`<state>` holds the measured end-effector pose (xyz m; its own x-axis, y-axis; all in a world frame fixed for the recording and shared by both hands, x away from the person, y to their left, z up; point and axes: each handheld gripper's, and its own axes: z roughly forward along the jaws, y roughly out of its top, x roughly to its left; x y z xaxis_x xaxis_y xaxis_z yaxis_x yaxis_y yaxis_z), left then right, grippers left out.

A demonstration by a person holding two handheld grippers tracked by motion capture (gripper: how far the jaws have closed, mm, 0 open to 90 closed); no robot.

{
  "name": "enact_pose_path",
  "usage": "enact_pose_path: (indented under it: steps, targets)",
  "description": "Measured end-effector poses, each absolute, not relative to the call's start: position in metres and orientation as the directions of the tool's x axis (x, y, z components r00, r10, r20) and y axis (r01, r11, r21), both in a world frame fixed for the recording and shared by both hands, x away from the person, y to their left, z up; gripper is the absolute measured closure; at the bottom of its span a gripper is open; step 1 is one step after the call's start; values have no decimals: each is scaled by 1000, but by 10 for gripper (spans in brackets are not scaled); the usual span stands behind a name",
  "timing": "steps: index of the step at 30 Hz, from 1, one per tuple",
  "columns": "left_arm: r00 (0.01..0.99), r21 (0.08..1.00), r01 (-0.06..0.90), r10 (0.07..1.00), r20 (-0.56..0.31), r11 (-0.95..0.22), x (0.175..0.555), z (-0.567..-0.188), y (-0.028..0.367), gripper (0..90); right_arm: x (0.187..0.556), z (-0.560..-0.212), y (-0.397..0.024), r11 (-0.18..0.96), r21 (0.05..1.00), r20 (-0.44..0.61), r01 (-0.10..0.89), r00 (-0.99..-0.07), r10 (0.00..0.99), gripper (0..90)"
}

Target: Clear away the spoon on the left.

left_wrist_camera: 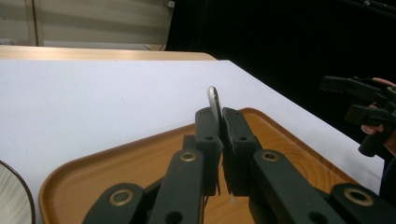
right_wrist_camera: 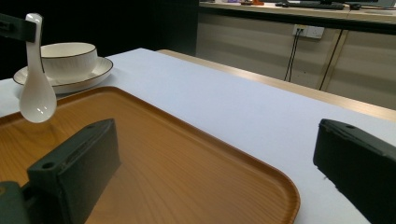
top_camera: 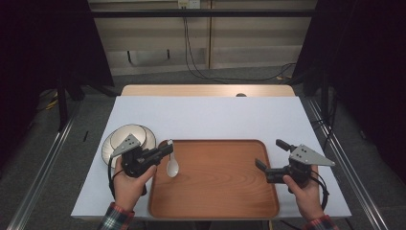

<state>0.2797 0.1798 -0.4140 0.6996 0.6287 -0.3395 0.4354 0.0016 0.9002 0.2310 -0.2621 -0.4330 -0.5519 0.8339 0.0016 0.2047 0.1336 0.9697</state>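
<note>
Two black jaws of left gripper [top_camera: 167, 148] clamped on handle of white spoon [top_camera: 172, 165], spoon hanging bowl-down above wooden tray [top_camera: 215, 211], right gripper [top_camera: 270, 155] jaws spread wide with nothing between them at tray's right edge, bowl [right_wrist_camera: 68, 55] on plate [right_wrist_camera: 88, 75] beside tray on white table [top_camera: 210, 115].
</note>
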Motion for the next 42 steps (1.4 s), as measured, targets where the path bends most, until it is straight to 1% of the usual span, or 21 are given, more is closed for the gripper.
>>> enact_pose_path:
  steps: [6, 15, 21, 23, 42]
  targets:
    - [707, 899, 438, 623, -335, -13, 277, -416, 178, 858, 231, -433, -262, 143, 968, -5, 204, -557, 830, 0]
    - [719, 889, 458, 593, -363, -12, 274, -419, 172, 858, 231, -433, -261, 136, 969, 1, 204, -558, 830, 0]
    - [717, 884, 467, 593, -365, -21, 272, -420, 170, 858, 230, -433, -261, 134, 969, 4, 207, -557, 831, 0]
    - [731, 883, 469, 571, -375, -20, 272, -421, 170, 858, 230, -433, -261, 135, 969, 2, 208, -553, 833, 0]
    - [734, 863, 504, 548, -400, -45, 268, -425, 164, 858, 230, -433, -261, 133, 971, 0, 200, -554, 832, 0]
